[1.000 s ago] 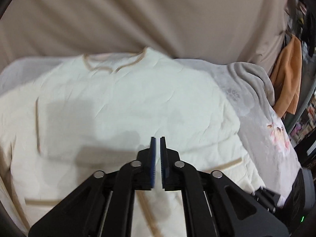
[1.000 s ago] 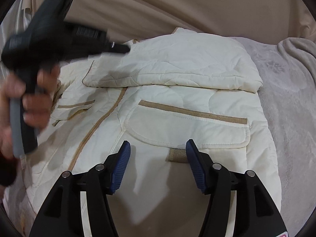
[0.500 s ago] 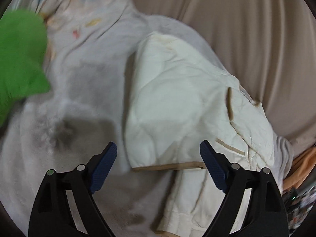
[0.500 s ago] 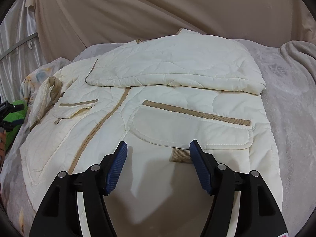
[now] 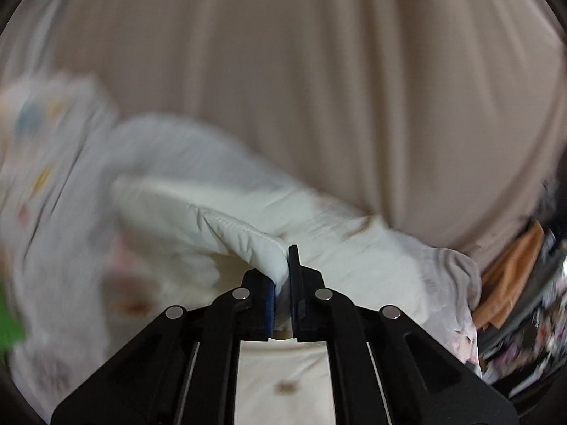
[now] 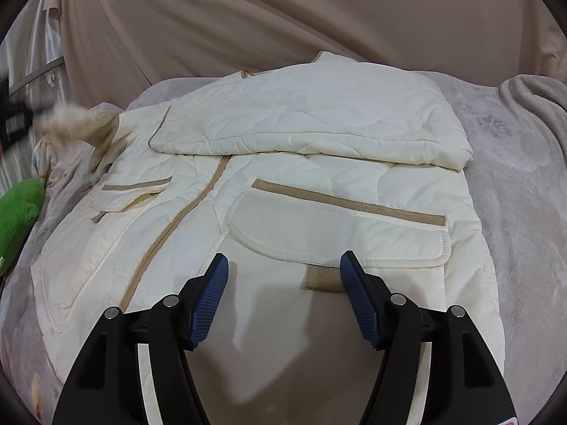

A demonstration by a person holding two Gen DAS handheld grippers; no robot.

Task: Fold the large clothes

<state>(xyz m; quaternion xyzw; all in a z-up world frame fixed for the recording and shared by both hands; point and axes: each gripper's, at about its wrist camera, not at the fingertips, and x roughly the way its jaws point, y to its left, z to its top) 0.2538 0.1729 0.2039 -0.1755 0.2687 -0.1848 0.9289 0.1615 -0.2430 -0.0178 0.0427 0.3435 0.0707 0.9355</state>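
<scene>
Closest to the right wrist camera, the right gripper [image 6: 283, 283] sat wide open with nothing between its blue pads, just hovering over the lower front of the cream quilted jacket [image 6: 283, 134]. That jacket was spread out on the grey blanket [image 6: 514, 163], one sleeve [image 6: 319, 124] folded flat across its chest, with a tan-trimmed pocket flap [image 6: 340, 226] right past the fingertips. Its hem was cut off behind the gripper body, so no idea how that end lay. Over on the left, the left gripper [image 5: 287, 276] was clamped down on a stitched edge of the jacket [image 5: 241, 237], which looked like the other sleeve's cuff, though that whole view was badly smeared. From the right side, that lifted bit was only a fuzzy pale streak by the frame's edge, with a green thing [image 6: 17, 216] half cropped below it. Farthest back hung a beige curtain [image 6: 283, 17], and some orange cloth [image 5: 514, 269] was too blurred to identify.
</scene>
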